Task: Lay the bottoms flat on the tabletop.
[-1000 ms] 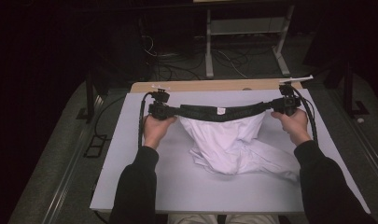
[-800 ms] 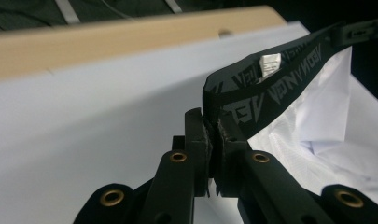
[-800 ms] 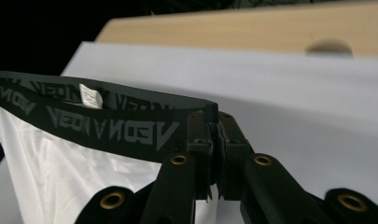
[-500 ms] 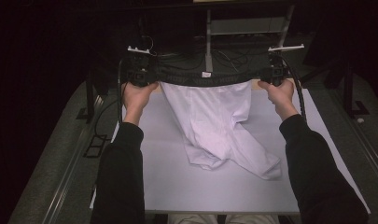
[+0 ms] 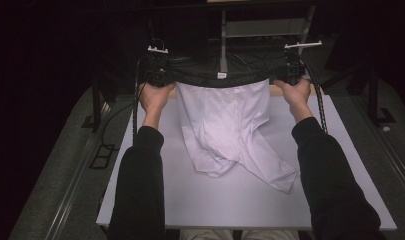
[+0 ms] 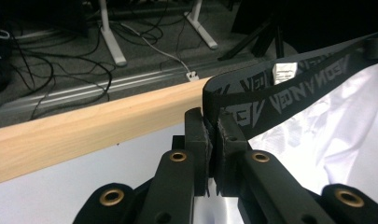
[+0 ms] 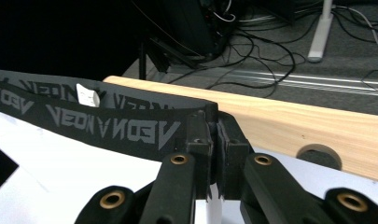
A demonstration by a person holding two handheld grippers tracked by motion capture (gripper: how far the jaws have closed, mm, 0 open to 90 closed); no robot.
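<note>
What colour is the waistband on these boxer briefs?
Black waistband with grey lettering, clearest in the left gripper view.

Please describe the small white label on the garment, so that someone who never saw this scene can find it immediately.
Look at the far edge of the table, where the left claw and the right claw hold white underwear by its black waistband. The label sits at the waistband's middle, the one white patch on that lettered black band.

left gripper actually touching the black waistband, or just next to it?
Touching. In the left gripper view, the left gripper has its jaws closed on the end of the black waistband, the band pinched between them.
</note>
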